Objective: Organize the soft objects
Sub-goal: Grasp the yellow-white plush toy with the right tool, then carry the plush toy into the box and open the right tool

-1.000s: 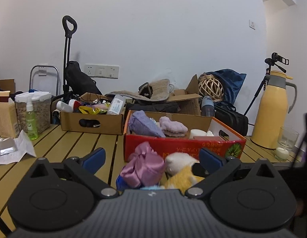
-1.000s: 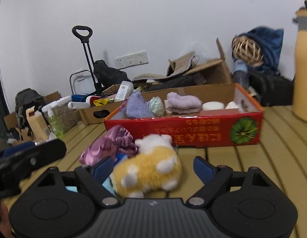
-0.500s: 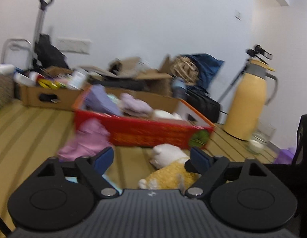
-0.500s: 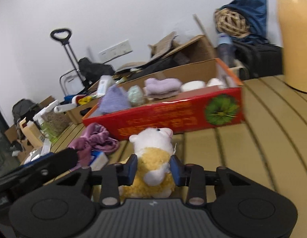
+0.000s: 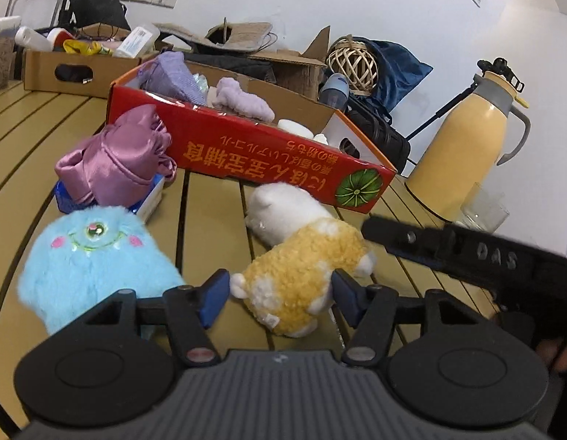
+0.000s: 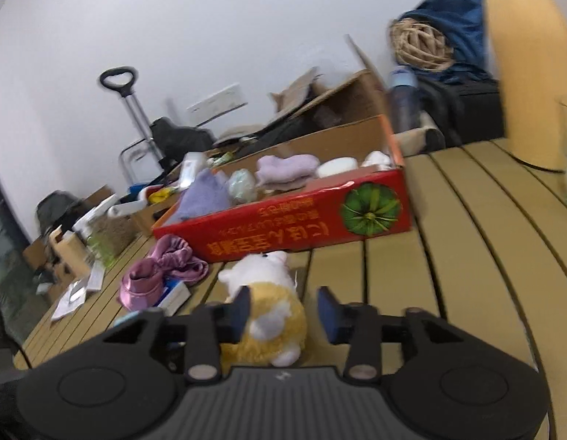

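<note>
Two soft toys are seen low in the left wrist view on the slatted table: a yellow-and-white plush at centre and a blue furry plush at lower left. Behind the blue one, a pink satin pouch is laid over a small blue-and-white box. Farther back, the red cardboard box is found open-topped, with purple knitted pieces and white round items inside; a brown cardboard box of bottles is set beyond it at upper left. A yellow jug and a glass are placed at the right. Bare slats are left open at the right of the right wrist view, between the red box and the table's far edge.

The left gripper is closing, its blue pads at either flank of the yellow-and-white plush; contact cannot be confirmed. The right gripper is opening: the left pad is against the plush, the right pad stands clear.
</note>
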`<state>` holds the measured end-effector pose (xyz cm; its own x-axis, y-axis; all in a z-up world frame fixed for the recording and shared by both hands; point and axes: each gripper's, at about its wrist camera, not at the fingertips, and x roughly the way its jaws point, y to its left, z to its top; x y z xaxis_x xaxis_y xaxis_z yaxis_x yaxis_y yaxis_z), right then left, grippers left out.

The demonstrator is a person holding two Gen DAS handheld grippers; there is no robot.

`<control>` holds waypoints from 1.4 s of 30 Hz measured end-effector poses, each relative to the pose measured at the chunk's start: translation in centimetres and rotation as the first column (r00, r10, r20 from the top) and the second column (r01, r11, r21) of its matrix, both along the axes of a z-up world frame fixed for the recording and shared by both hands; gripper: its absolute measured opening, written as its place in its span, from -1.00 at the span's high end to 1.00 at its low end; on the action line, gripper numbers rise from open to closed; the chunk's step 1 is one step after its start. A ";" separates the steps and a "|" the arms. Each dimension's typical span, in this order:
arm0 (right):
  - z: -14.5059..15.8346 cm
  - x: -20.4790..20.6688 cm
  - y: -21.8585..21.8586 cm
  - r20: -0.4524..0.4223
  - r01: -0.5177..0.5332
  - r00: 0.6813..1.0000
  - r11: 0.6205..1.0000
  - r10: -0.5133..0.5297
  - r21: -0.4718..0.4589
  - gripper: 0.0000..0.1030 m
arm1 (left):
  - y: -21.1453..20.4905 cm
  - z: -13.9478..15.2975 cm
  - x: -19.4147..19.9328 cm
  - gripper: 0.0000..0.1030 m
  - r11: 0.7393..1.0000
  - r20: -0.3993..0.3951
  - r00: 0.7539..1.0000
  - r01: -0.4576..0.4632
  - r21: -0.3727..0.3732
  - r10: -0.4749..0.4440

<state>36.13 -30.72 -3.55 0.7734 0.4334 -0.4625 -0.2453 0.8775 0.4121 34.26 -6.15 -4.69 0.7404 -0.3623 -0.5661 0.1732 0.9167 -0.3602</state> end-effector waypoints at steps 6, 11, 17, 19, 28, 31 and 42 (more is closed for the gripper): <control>-0.8 2.8 0.3 -0.080 -0.047 0.995 0.995 0.054 0.084 0.08 | 1.2 0.7 -0.2 -0.05 0.998 -0.004 0.998 -0.055 0.002 0.056; -1.6 1.9 1.1 -0.122 -0.101 0.985 0.984 0.120 0.146 0.10 | 2.1 0.6 -0.1 0.16 0.995 -0.069 0.996 -0.054 -0.087 0.048; -1.7 2.2 2.0 -0.112 -0.070 0.990 0.992 0.082 0.105 0.29 | 2.3 0.8 0.1 0.27 0.987 -0.057 0.996 -0.083 -0.138 0.076; -0.7 1.2 1.9 -0.090 -0.066 0.993 0.994 0.074 0.086 0.33 | 2.2 1.8 -0.6 0.27 0.986 -0.012 0.998 -0.058 -0.159 0.057; 7.6 4.0 1.0 0.106 -0.001 0.994 0.994 -0.010 0.107 0.33 | 2.6 9.6 7.4 0.27 0.976 0.120 0.992 -0.012 -0.219 0.039; 8.8 9.2 2.3 0.092 -0.001 0.996 0.997 -0.006 0.078 0.33 | 3.3 9.3 12.3 0.27 0.972 0.058 0.997 -0.044 -0.231 0.059; 2.3 19.2 8.3 -0.153 0.016 0.988 0.994 -0.033 -0.111 0.39 | 6.2 4.8 20.2 0.07 0.997 -0.122 0.990 -0.073 0.024 0.076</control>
